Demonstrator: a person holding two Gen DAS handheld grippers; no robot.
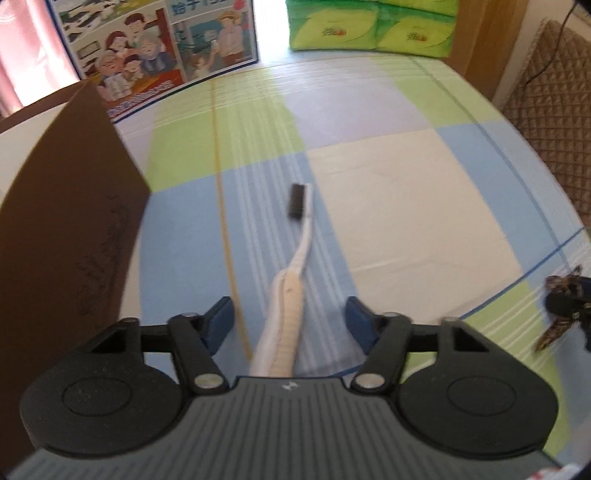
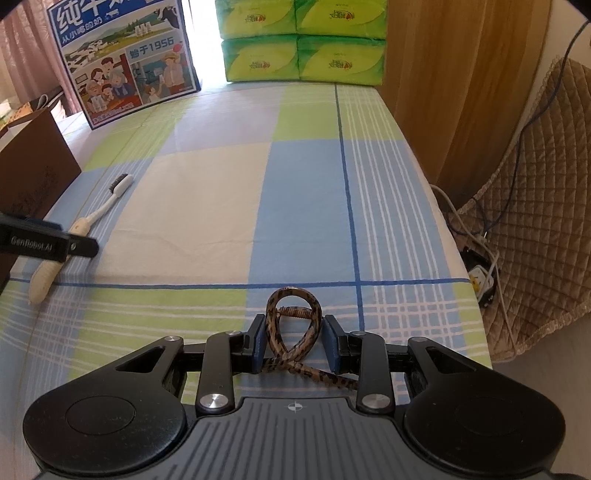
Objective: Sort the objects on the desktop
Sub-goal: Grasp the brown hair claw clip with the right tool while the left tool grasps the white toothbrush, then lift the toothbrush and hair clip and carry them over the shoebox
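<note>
Toothbrush (image 1: 291, 295) lies on the surface between our left gripper (image 1: 291, 317)'s open jaws, pads not touching. We'd center on the handle before squeezing. Right gripper (image 2: 293, 341) clamps the hair clip (image 2: 293, 332).

My left gripper (image 1: 291, 321) points down at the checked cloth (image 1: 388, 184), its blue pads apart on either side of a white toothbrush (image 1: 295, 266). The handle runs between the jaws without either pad touching it; the dark bristle head lies farther off on a blue square. A brown box (image 1: 62, 221) stands close on the left. At the far edge sit a picture carton (image 1: 155, 55) and green tissue packs (image 1: 369, 29). A mottled hair clip (image 1: 561, 306) shows at right.
</note>
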